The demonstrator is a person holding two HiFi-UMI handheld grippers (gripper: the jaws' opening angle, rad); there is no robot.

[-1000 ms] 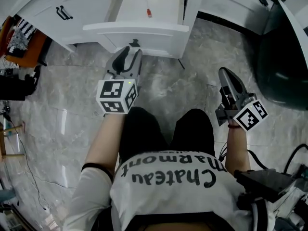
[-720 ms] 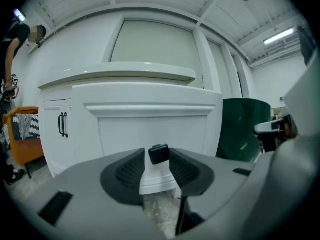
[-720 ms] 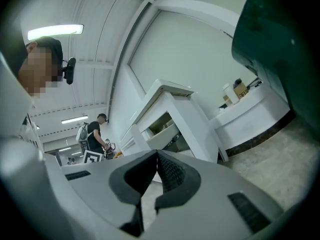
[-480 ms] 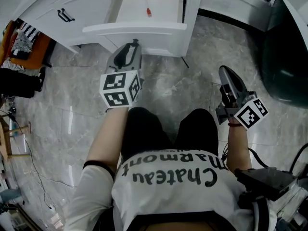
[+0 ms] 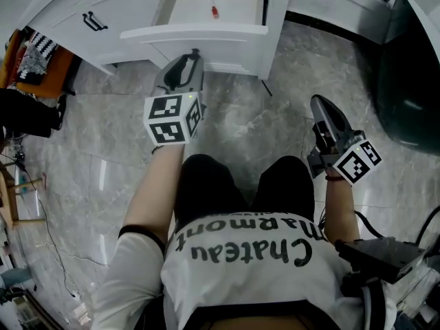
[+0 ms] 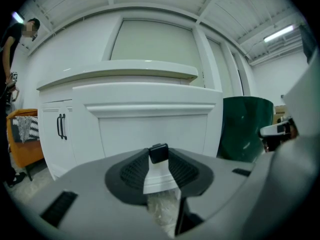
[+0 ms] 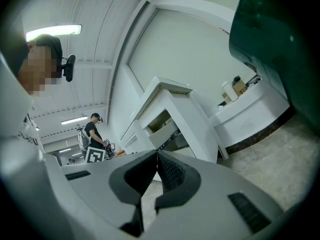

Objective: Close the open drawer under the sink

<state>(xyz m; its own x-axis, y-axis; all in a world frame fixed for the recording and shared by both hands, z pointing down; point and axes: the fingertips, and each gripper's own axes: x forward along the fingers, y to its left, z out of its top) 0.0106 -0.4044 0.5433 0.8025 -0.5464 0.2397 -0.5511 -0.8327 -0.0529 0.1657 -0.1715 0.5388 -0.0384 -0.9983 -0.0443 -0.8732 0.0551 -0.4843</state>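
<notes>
The white drawer (image 5: pixel 196 34) under the counter stands pulled out, with a small red-handled tool (image 5: pixel 214 10) lying inside. My left gripper (image 5: pixel 193 55) points at the drawer front (image 6: pixel 150 129), its tips right at the lower edge; contact cannot be told. Its jaws (image 6: pixel 159 156) have just closed a little and stand slightly apart, open, with nothing between them. My right gripper (image 5: pixel 318 103) hangs over the floor to the right, well short of the cabinet. Its pads (image 7: pixel 170 171) meet, shut on nothing. In the right gripper view the open drawer (image 7: pixel 162 126) shows from the side.
A cabinet door with a black handle (image 5: pixel 93 20) is left of the drawer. A dark green bin (image 5: pixel 405 81) stands at the right, an orange seat (image 5: pixel 34 57) with clutter at the left. The person's knees (image 5: pixel 240 184) are over the marble floor. Black gear (image 5: pixel 378 260) hangs at the lower right.
My left gripper has moved up the picture towards the drawer front and now sits just under its edge. The right gripper has stayed where it was.
</notes>
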